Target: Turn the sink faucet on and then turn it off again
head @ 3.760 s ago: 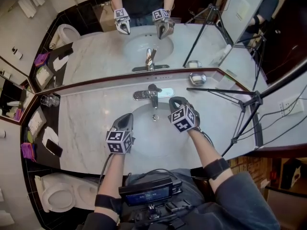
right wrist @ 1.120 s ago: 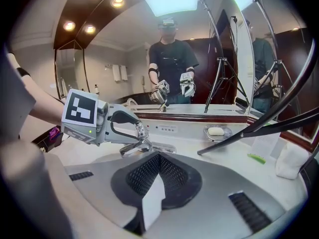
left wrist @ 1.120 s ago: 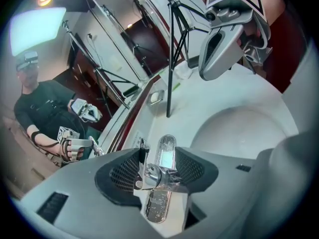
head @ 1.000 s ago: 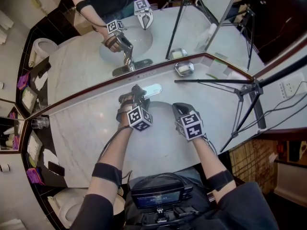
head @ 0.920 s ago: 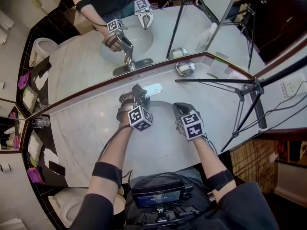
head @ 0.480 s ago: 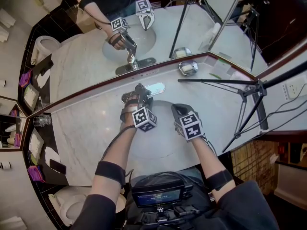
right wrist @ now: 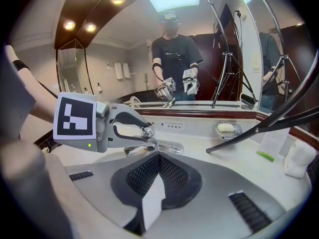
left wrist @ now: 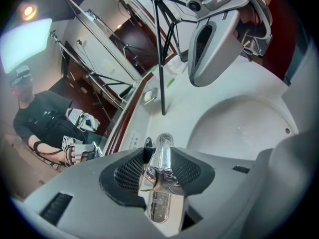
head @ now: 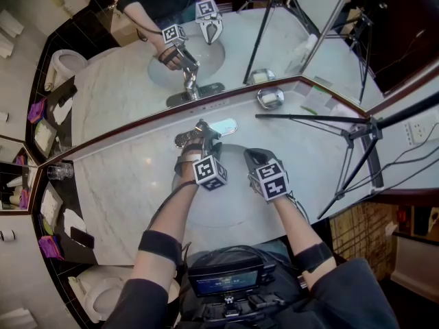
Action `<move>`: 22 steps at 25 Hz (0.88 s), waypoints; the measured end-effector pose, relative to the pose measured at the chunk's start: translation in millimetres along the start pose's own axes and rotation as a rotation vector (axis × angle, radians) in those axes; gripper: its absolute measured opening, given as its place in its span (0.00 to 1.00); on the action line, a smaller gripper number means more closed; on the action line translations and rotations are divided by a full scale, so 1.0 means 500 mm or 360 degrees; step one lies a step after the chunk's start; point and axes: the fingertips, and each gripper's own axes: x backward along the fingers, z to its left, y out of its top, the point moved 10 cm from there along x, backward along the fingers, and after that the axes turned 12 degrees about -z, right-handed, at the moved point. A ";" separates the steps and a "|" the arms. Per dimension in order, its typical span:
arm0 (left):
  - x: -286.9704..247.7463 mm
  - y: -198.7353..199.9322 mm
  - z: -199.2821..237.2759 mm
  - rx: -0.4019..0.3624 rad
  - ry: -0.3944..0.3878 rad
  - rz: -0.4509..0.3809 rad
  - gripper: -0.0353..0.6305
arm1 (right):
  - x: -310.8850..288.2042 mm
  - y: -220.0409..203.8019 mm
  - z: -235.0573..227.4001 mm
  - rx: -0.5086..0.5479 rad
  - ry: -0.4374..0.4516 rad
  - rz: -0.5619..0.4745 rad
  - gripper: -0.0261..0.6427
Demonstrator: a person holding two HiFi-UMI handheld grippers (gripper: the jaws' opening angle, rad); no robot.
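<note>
The chrome faucet (head: 204, 133) stands at the back of the white sink basin (head: 233, 208). My left gripper (head: 195, 145) reaches over the basin to it. In the left gripper view the faucet's chrome lever (left wrist: 162, 166) lies between the dark pads (left wrist: 130, 172), which touch it on both sides; the jaws have just been closing on it. The right gripper view shows the left gripper (right wrist: 144, 130) on the faucet (right wrist: 167, 145) from the side. My right gripper (head: 252, 158) hangs over the basin to the right, shut and empty (right wrist: 158, 159). No running water shows.
A mirror (head: 123, 81) runs behind the marble counter (head: 130, 184). A soap dish (head: 270, 98) sits back right and a black tripod (head: 357, 134) leans across the right side. A glass (head: 60, 172) and a phone (head: 79, 238) lie far left.
Since the oldest frame my left gripper went from above the basin's front to the faucet lever. Over the last second it rolled slightly there. The right gripper stayed put.
</note>
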 end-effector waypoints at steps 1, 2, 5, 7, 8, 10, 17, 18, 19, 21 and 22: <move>-0.001 0.001 -0.005 -0.0013 -0.0016 0.0002 0.28 | 0.000 -0.002 -0.001 0.0001 -0.0002 0.0001 0.07; -0.003 0.002 -0.011 -0.0026 -0.0033 0.0005 0.27 | 0.002 0.000 -0.001 0.0000 -0.0004 0.0002 0.07; -0.009 0.001 -0.027 -0.0039 -0.0057 0.0017 0.27 | 0.006 0.005 0.000 -0.0005 -0.0010 0.0002 0.07; -0.011 -0.004 -0.030 -0.0044 -0.0053 0.0034 0.27 | 0.007 0.005 -0.004 -0.0007 -0.0012 -0.0002 0.07; -0.012 -0.005 -0.030 -0.0052 -0.0056 0.0040 0.27 | 0.008 0.004 -0.006 -0.0009 -0.0013 -0.0002 0.07; -0.011 0.001 -0.028 -0.0048 -0.0057 0.0025 0.27 | 0.011 0.001 -0.007 -0.0015 -0.0017 -0.0001 0.07; -0.015 0.001 -0.018 0.0007 -0.0121 0.0026 0.27 | 0.010 -0.019 -0.018 0.0014 -0.0017 0.0020 0.07; -0.013 0.003 -0.014 0.0034 -0.0147 0.0030 0.27 | 0.012 -0.015 -0.015 0.0013 -0.0012 0.0023 0.07; -0.010 0.005 -0.011 0.0060 -0.0168 0.0034 0.27 | 0.015 -0.011 -0.011 0.0012 -0.0008 0.0025 0.07; 0.004 0.010 -0.008 0.0092 -0.0174 0.0027 0.25 | 0.019 -0.004 -0.006 0.0015 -0.0001 0.0019 0.07; 0.013 0.014 -0.006 0.0099 -0.0154 0.0015 0.23 | 0.019 -0.003 -0.007 0.0022 0.0000 0.0013 0.07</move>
